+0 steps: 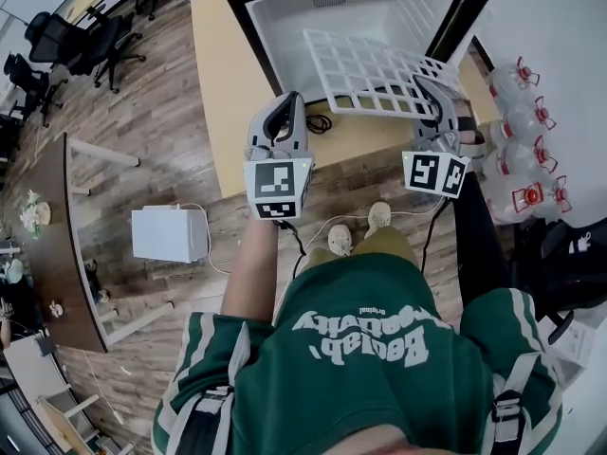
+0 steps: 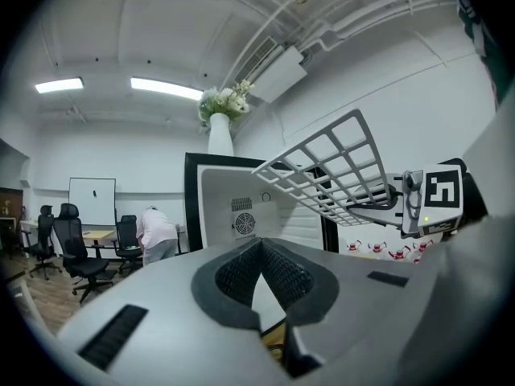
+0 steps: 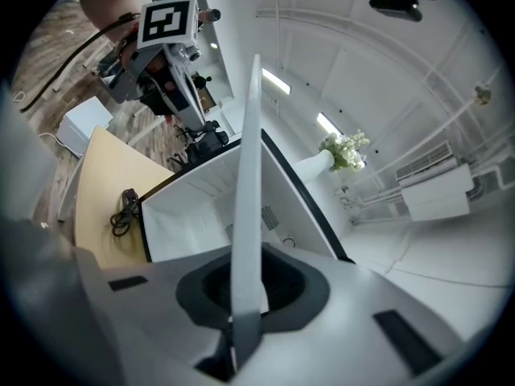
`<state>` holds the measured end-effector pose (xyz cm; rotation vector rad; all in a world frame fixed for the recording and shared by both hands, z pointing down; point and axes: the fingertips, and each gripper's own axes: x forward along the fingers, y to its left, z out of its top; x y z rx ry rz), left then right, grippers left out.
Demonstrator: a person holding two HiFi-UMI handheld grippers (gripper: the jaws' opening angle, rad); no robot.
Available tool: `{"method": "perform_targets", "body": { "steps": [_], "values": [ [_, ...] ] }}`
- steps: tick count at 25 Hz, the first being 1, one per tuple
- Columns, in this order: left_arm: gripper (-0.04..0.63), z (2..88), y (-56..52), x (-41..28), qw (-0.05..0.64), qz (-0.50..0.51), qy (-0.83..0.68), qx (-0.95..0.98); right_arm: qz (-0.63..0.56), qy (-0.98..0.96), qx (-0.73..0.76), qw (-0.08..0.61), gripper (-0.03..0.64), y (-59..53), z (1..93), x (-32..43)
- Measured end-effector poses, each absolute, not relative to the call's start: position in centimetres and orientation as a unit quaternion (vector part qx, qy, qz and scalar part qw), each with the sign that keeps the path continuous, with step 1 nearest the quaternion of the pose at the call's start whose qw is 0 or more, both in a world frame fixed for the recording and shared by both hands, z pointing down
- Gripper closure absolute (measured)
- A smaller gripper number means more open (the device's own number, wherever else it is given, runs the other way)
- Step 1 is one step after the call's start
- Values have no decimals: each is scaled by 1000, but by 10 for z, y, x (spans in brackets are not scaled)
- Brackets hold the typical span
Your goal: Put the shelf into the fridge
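Observation:
The fridge [image 1: 285, 17] stands open on a light wooden table [image 1: 228, 83], its white inside bare. A white wire shelf [image 1: 379, 69] hangs tilted in front of the opening, its far edge over the fridge's lower rim. My right gripper [image 1: 436, 102] is shut on the shelf's near right edge. In the right gripper view the shelf [image 3: 249, 175] runs edge-on between the jaws of the right gripper [image 3: 245, 296]. My left gripper [image 1: 280, 112] hovers left of the shelf, shut and holding nothing. In the left gripper view, the left gripper [image 2: 261, 244] has its pads touching, with the shelf [image 2: 338, 175] up to the right.
The fridge door [image 1: 474, 8] stands open at the right. A black cable [image 1: 318, 121] lies on the table by the left gripper. Water jugs with red caps [image 1: 517, 140] line the right side. A white box [image 1: 169, 233] sits on the floor. Office chairs [image 1: 76, 36] stand far left.

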<state>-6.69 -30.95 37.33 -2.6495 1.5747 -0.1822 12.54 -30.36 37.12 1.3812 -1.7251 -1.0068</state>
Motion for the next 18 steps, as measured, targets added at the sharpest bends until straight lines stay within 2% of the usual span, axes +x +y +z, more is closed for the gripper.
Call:
{"method": "perform_targets", "body": {
  "steps": [18],
  "values": [
    [595,389,-313,-91,11,-67,540,-839,-475,-631,471,392,586,-331,386,109]
  ]
}}
